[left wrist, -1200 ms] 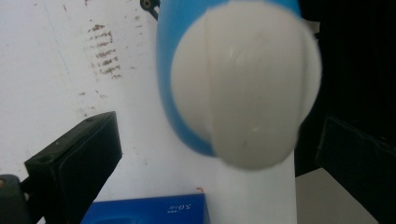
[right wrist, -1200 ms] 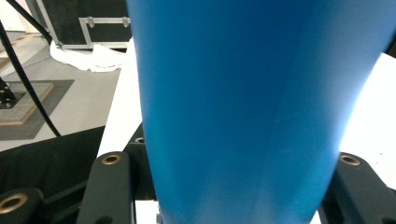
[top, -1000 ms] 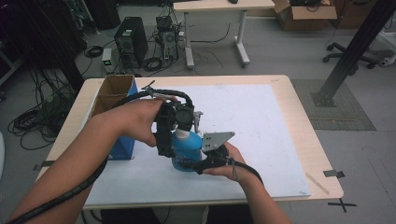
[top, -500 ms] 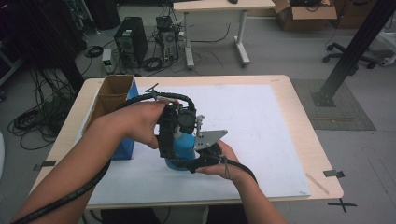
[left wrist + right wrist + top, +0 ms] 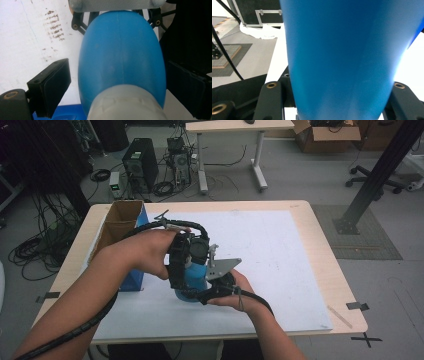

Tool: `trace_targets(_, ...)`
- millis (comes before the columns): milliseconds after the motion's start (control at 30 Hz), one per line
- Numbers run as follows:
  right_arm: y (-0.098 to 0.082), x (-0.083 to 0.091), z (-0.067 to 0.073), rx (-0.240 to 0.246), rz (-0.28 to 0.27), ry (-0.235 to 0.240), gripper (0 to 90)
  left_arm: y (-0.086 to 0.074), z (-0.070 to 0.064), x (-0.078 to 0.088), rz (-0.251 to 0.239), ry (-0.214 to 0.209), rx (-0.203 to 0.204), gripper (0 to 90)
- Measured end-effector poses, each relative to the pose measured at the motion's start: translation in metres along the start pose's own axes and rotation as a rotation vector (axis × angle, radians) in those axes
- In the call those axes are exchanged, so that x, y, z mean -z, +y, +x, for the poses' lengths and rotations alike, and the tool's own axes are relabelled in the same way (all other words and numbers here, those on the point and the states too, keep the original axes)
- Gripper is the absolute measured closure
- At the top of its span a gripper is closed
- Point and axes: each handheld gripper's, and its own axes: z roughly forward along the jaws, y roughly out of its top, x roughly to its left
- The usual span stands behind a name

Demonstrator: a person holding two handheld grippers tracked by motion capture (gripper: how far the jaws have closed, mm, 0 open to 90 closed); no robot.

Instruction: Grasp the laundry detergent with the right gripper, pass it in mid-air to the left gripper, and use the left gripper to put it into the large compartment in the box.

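High view: both hands meet over the near-middle of the white-covered wooden table (image 5: 280, 250), where a blue plastic bottle with a rounded body (image 5: 196, 276) stands or is held just above the sheet; which, I cannot tell. The right tongs (image 5: 200, 292) come in low from the near side at the bottle's lower part, and the left tongs (image 5: 187, 265) come in from the left higher up. An open cardboard box with a blue side (image 5: 120, 227) stands close by at the left edge. Left gripper view: the bottle (image 5: 122, 57) lies between the two black pads (image 5: 53, 82), a pale grey taped band or cap nearest the camera. The jaws have just been closing, with the bottle between them; a gap shows at the left pad, so they stand apart, not yet pressing. Right gripper view: the blue wall (image 5: 342, 55) runs straight between the jaws, which are clamped on it. Risks, as judgement: the body is smooth and curved, so a closing pad could ride off the bulge and twist the bottle in the right grip. If the right tongs release before the left have bitten, it could tip or drop. A sideways slip could knock it against the box.
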Motion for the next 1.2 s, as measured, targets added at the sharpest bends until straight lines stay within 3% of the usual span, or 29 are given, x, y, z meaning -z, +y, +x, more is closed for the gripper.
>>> trace_targets(867,0.0014,-0.0003,0.0004,-0.010,-0.001,-0.014,42.6,0.0019,-0.0017,-0.0025,0.027,0.020,-0.023,25.3)
trace_targets(1200,0.0026,-0.0009,0.0015,-0.010,-0.003,-0.015,42.6,0.0021,-0.0023,-0.0025,0.050,0.032,-0.035,36.6)
